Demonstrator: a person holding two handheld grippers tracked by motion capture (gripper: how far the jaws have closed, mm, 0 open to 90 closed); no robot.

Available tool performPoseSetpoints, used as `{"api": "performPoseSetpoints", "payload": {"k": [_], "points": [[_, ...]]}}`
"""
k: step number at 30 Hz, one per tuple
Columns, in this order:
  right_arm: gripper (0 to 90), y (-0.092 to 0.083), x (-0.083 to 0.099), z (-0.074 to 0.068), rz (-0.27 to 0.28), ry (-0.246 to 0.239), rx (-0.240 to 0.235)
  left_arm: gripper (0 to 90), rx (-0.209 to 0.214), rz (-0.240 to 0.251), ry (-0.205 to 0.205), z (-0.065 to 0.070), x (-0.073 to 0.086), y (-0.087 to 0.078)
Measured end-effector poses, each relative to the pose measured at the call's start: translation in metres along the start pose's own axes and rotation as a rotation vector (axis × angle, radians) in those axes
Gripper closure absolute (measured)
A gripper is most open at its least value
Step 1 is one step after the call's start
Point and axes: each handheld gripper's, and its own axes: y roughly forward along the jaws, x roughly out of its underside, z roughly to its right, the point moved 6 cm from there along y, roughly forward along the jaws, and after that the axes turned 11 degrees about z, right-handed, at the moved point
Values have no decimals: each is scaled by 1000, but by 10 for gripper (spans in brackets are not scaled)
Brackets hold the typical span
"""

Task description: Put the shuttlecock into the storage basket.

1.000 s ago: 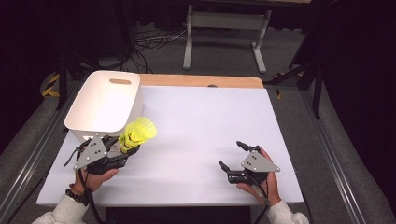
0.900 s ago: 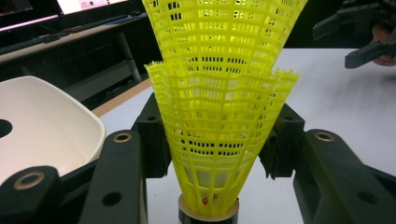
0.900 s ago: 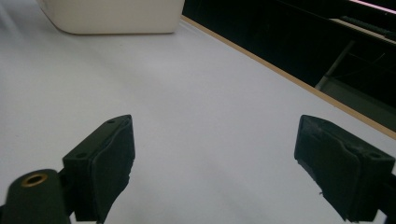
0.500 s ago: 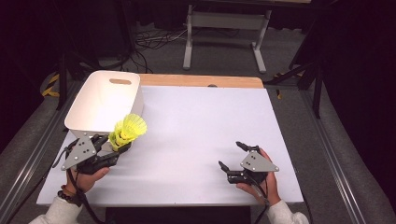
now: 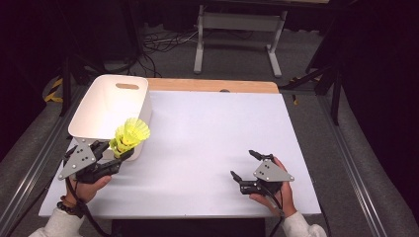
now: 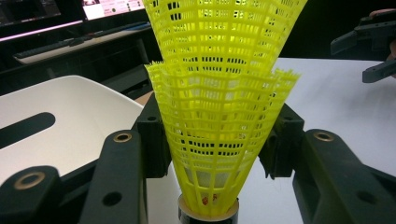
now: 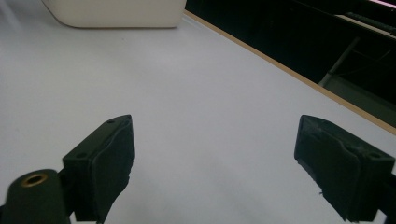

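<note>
Shuttlecocks (image 6: 219, 116), two yellow plastic ones nested one inside the other, stand clamped between the black jaws of the left gripper (image 5: 114, 153). In the left gripper view the jaw pads press on the mesh skirt from both sides, and a dark band rings the cork base low between the jaws. The wide ends of the skirts flare away from the gripper. In the high view the same yellow pair (image 5: 129, 136) sticks out ahead of the left gripper, tilted up and away from the hand (image 5: 89, 183) that holds it.

Just beyond the held shuttlecocks sits a white bin (image 5: 111, 108) with a slot handle in its far wall. The skirts overlap its near corner in the high view; whether they touch the bin I cannot tell. In the left gripper view the bin (image 6: 56, 126) lies to the left of the jaws, close behind them.

Both rest over a white table top (image 5: 212, 143) with a wooden strip along its far edge.

Well to the right of the left gripper, near the front edge, the right gripper (image 5: 244, 165) lies low over the white surface in the person's right hand (image 5: 274, 195). Its jaws stand wide apart with nothing between them, and the right gripper view shows bare table top (image 7: 205, 93) ahead of the pads, with the bin (image 7: 116, 13) far ahead to their left.
</note>
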Motion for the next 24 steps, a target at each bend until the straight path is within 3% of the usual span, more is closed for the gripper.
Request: {"api": "performPoseSetpoints", "payload": {"k": [24], "points": [[131,0,0,1,2,-1,2,532,-40,26,-10,-12,-6,-11]]}}
